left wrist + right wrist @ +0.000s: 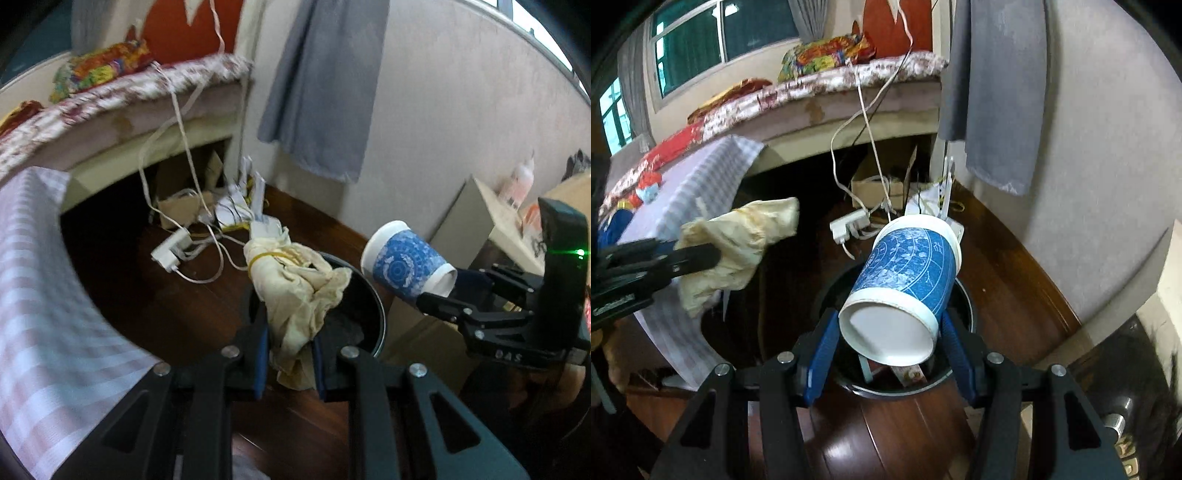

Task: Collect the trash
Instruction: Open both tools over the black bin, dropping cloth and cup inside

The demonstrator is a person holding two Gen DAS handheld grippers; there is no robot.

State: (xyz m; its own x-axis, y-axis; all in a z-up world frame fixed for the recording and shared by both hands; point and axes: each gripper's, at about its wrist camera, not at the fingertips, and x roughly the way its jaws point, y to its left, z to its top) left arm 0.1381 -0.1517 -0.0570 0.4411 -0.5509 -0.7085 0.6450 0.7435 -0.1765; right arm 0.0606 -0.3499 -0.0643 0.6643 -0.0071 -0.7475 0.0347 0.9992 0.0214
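Note:
My left gripper (289, 332) is shut on a crumpled cream wrapper (295, 288) bound with a yellow rubber band. It holds the wrapper above the left rim of a round black bin (378, 314) on the wooden floor. My right gripper (891, 334) is shut on a blue-and-white paper cup (905, 273), tilted with its base toward the camera, directly over the bin (964, 295). The cup (408, 264) and right gripper (439, 291) show at right in the left wrist view. The wrapper (738, 240) and left gripper (713, 254) show at left in the right wrist view. Some trash lies inside the bin.
A bed with a floral cover (122, 92) and a checked cloth (48, 288) stands at left. A white power strip (171, 253) and tangled cables lie on the floor beyond the bin. A grey cloth (321, 85) hangs on the wall. Cardboard boxes (495, 218) stand at right.

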